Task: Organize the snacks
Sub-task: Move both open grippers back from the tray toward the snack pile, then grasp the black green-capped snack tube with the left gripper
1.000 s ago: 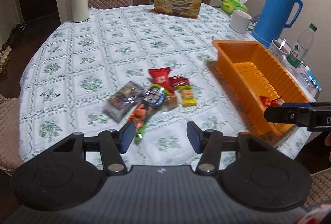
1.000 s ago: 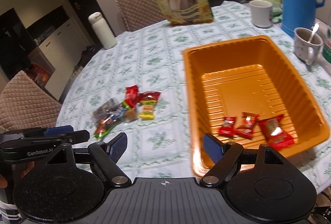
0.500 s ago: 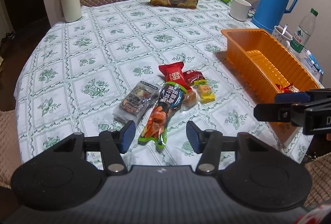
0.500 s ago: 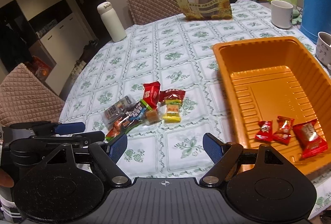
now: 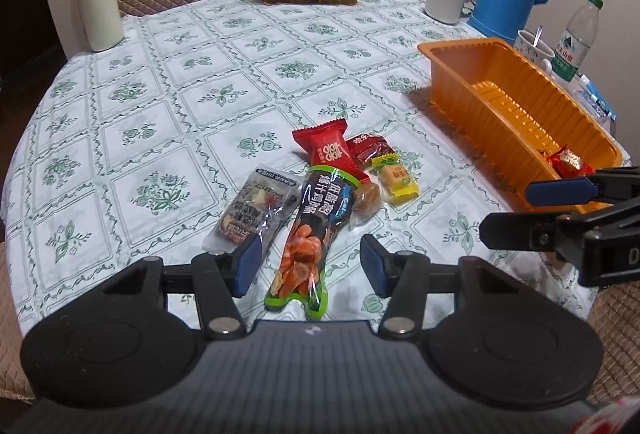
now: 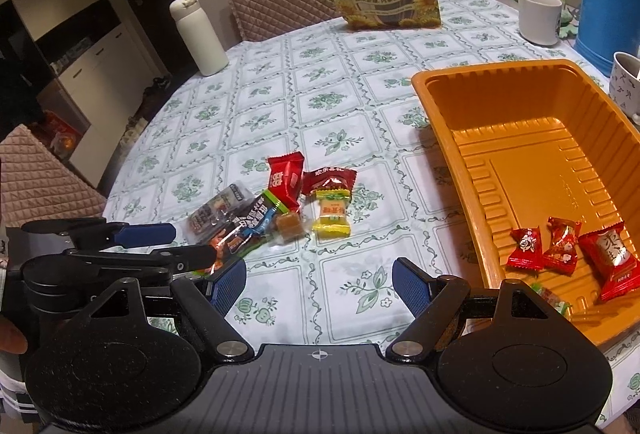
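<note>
The loose snacks lie in one small heap on the table [image 5: 168, 81], well apart from the orange tray [image 6: 520, 137] that is evidently meant to collect them: three red-wrapped candies [image 6: 564, 246] already sit in its near corner, so the sorting looks only partly done. The left tongs [image 5: 308, 266] hang low over the near end of the long dark chicken-snack pouch [image 5: 316, 230], their blue pads spread to either side of it and not touching it, which reads as lining up for a pinch on that pouch. Beside it lie a clear-wrapped dark packet [image 5: 256, 209], a red packet [image 5: 328, 149], a small dark-red candy [image 5: 370, 149], a yellow candy [image 5: 396, 179] and a brown sweet [image 5: 366, 199], overlapping enough that a careless grab could drag a neighbour along. The right tongs [image 6: 320, 286] are spread wide and empty, hovering over bare tablecloth between heap and tray, probably waiting their turn
</note>
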